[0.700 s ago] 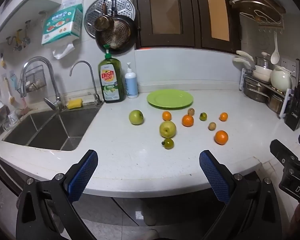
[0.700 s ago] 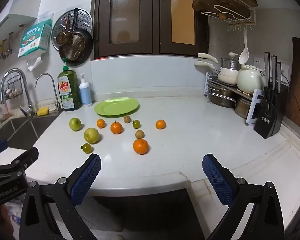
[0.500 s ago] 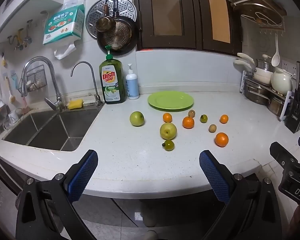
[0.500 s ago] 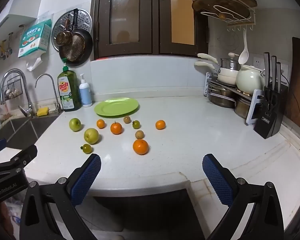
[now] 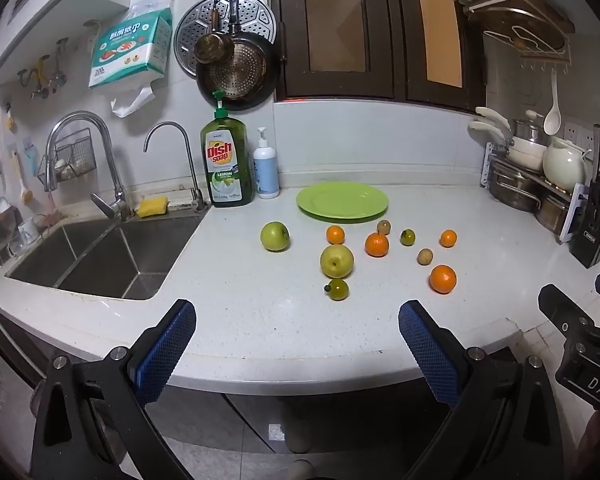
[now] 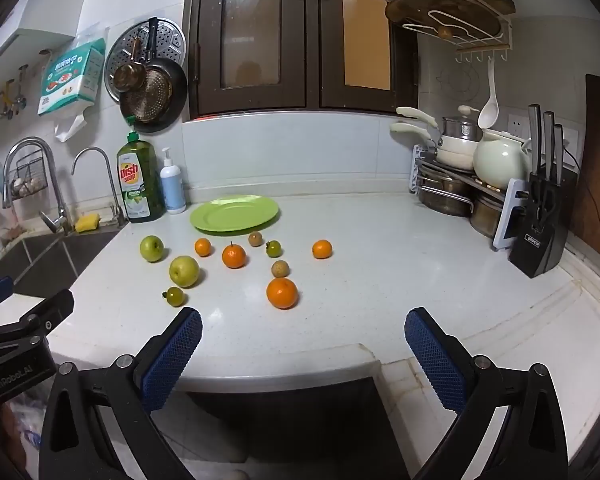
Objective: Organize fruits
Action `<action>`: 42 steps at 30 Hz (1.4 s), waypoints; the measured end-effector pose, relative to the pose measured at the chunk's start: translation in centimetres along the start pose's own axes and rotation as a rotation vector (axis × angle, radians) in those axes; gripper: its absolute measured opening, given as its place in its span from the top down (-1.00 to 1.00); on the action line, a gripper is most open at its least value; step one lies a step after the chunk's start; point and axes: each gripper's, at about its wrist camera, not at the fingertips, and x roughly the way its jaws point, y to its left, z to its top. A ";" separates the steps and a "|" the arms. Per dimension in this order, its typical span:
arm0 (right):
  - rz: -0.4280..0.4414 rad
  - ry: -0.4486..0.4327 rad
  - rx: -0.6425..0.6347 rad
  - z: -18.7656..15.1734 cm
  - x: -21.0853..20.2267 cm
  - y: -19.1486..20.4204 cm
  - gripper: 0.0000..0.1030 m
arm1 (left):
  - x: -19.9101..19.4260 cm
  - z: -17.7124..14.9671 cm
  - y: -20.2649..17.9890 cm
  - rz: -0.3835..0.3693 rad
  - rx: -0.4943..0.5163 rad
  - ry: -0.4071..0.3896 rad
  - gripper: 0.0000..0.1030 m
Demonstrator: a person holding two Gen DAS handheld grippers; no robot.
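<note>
Lying loose on the speckled white worktop (image 5: 260, 320), the fruits sit mid-frame in both views, just below a smooth, round green plate (image 5: 342, 202) that holds nothing. Two matte yellow-green apples, one at the left of the group (image 5: 275, 236) and a larger one (image 5: 336, 261) nearer the centre, lie apart from each other. Just below the larger apple is a small dark green fruit (image 5: 337, 289) with a stem. Four glossy oranges are scattered to the right: a small one (image 5: 335, 234), a stemmed one (image 5: 377, 244), a small one far right (image 5: 448, 238), and the biggest (image 5: 443, 279) lowest in the frame. Two small brownish round fruits (image 5: 383, 227) (image 5: 425, 256) and another dark green one (image 5: 407, 237) lie among them.

Along the bottom of the frame, the left hand-held gripper (image 5: 296, 344) has its jaws spread wide with nothing between the blue, cross-hatched pads (image 5: 162, 354). The right hand-held gripper (image 6: 302, 350) is likewise wide apart and holds nothing.

At left lies a steel sink (image 5: 92, 256); a green dish-soap bottle (image 5: 227, 162) stands above it at the wall. A black knife block (image 6: 542, 236) stands at right.
</note>
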 end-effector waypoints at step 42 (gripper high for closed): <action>0.018 0.006 -0.006 -0.1 0.0 0.5 -0.99 | -0.4 -0.3 -0.4 -0.003 -0.007 0.005 -1.00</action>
